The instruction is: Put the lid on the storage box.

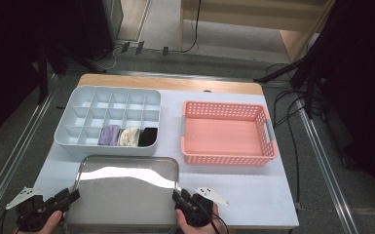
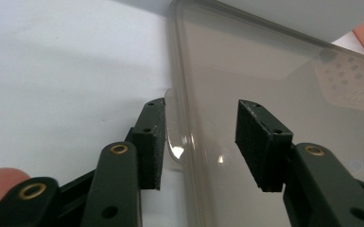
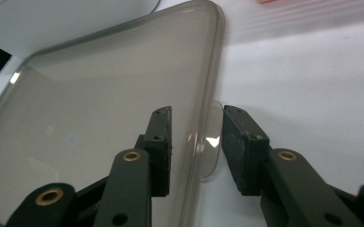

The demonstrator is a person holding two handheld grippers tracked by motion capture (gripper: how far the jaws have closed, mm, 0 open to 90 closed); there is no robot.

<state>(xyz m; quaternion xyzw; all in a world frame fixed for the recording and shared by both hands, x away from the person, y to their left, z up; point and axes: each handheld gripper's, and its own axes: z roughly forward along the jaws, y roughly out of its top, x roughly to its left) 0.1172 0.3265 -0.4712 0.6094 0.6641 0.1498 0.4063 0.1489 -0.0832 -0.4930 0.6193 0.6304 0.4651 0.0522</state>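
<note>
Tabletop (image 1: 253,190) white, floor (image 1: 321,161) grey carpet

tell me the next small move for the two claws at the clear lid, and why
Probably close both claws onto the lid's side tabs. The left claw straddles the left edge of the lid with a gap at the pads, and the right claw brackets the right tab the same way. Neither seems to press yet, so lifting now would likely slip.
</note>
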